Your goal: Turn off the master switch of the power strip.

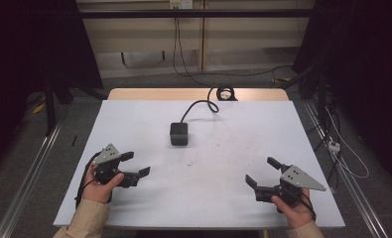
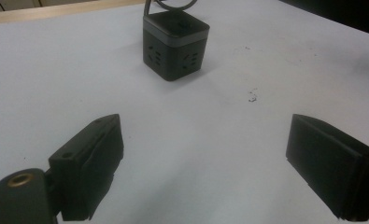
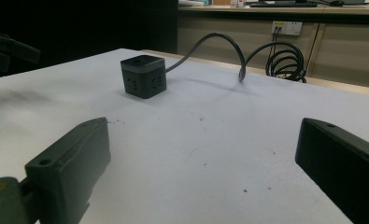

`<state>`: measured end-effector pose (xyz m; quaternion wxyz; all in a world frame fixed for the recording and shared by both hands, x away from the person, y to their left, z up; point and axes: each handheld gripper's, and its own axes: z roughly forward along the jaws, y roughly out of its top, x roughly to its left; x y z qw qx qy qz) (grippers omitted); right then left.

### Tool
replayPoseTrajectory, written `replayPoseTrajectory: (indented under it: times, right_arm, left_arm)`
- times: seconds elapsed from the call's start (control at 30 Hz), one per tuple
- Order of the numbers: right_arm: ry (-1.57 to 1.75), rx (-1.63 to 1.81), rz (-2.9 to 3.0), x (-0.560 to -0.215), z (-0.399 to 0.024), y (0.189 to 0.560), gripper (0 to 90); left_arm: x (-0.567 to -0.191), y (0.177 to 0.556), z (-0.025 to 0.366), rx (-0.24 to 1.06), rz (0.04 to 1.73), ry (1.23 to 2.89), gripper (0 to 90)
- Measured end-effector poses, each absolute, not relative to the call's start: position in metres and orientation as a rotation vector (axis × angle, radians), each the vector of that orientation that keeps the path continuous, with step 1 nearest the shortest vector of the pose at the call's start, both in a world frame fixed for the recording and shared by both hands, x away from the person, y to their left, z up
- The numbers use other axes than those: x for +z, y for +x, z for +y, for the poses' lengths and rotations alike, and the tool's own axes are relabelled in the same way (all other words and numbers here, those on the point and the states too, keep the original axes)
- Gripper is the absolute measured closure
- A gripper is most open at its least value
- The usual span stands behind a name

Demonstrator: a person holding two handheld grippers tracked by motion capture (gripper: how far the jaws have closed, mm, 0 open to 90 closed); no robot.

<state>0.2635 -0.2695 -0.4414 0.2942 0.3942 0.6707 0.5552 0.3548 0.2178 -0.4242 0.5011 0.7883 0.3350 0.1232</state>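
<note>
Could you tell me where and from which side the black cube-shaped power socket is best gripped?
Probably across two opposite side faces of the black cube-shaped power socket, from above or from the near side: the faces are flat and parallel, and its black cable leaves the far side.

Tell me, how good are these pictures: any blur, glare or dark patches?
High view: the table is evenly lit, the surroundings fall into darkness. Left gripper view: the cube is fairly sharp, while the near jaws are soft and dark. Right gripper view: the jaws blur, the cable casts a soft shadow, and there is no strong glare.

Grey floor (image 1: 44, 144), beige wall (image 1: 144, 39) with socket (image 1: 180, 4), dark curtains (image 1: 30, 44)
</note>
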Motion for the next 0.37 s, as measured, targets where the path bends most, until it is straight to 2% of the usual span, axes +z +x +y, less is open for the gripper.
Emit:
replayPoseTrajectory:
  times: [0.37]
  right_arm:
    - [1.047, 1.475, 1.792, -0.4429, -0.2683, 0.2647, 3.0]
  left_arm:
    - [-0.4245, 0.3476, 0.2259, 0.305, 0.809, 1.879, 11.0]
